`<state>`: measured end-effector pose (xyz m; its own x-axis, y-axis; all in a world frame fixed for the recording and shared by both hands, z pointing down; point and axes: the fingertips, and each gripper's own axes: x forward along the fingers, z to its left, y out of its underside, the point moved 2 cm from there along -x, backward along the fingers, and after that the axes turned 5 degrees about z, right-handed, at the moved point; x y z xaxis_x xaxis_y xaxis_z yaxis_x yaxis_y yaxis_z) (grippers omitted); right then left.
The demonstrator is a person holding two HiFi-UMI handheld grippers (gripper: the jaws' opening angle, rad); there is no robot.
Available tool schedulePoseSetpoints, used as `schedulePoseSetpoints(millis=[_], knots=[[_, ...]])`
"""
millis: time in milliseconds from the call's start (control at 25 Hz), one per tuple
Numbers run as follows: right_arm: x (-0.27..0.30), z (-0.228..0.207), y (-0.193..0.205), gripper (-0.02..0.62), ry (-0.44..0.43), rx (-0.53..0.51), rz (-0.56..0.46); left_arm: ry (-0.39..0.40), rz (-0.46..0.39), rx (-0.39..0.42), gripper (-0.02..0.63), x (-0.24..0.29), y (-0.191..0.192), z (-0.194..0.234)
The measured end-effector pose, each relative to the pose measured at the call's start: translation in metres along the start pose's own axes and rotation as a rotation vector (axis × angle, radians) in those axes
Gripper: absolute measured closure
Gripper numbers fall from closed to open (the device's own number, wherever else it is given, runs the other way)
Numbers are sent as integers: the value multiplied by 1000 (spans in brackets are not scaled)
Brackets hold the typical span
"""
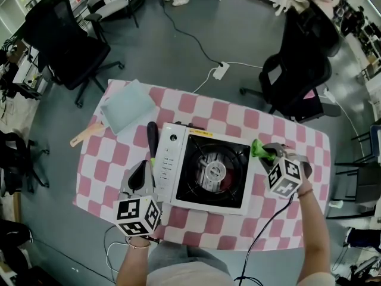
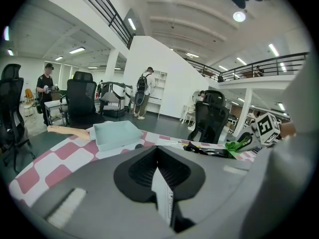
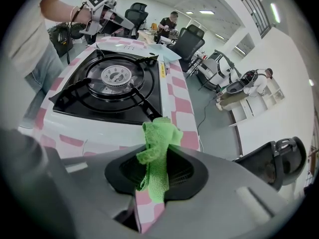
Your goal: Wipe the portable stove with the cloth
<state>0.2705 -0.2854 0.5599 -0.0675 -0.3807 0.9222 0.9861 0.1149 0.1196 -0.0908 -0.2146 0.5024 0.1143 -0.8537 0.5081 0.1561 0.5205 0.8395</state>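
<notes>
The table [image 1: 238, 121], covered with a pink and white checked cloth, fills the middle of the head view. Its edges are free on all sides, and grey floor lies around it. One black office chair [image 1: 65, 40] stands at the upper left and another [image 1: 300, 70] at the upper right, both apart from the table.

The portable stove [image 1: 208, 171] sits in the centre of the frame, with open table surface on its right side. It has a white metal body, a black square top and a round silver burner.

The right gripper [image 1: 266, 152] is at the right edge of the stove. In the right gripper view its jaws are closed on the cloth [image 3: 160, 133], a green, fluffy textile which stands up crumpled between them.

The left gripper [image 1: 143, 167] is at the lower left, just beside the stove's white control panel. In the left gripper view its ribbed black jaws [image 2: 157, 151] are closed together at the tips, and I see nothing held between them.

A flat pale teal tray [image 1: 127, 106] lies at the upper left of the table, with a wooden tool [image 1: 86, 136] below it near the left edge. A black handle [image 1: 152, 139] lies just beside the stove.
</notes>
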Motion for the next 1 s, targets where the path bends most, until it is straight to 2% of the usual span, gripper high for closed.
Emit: schedulePoseSetpoints(millis=[1000], knots=[[-13,39,2,506,-16,-25,-10,24,-2,1,606,-19,10,-17]])
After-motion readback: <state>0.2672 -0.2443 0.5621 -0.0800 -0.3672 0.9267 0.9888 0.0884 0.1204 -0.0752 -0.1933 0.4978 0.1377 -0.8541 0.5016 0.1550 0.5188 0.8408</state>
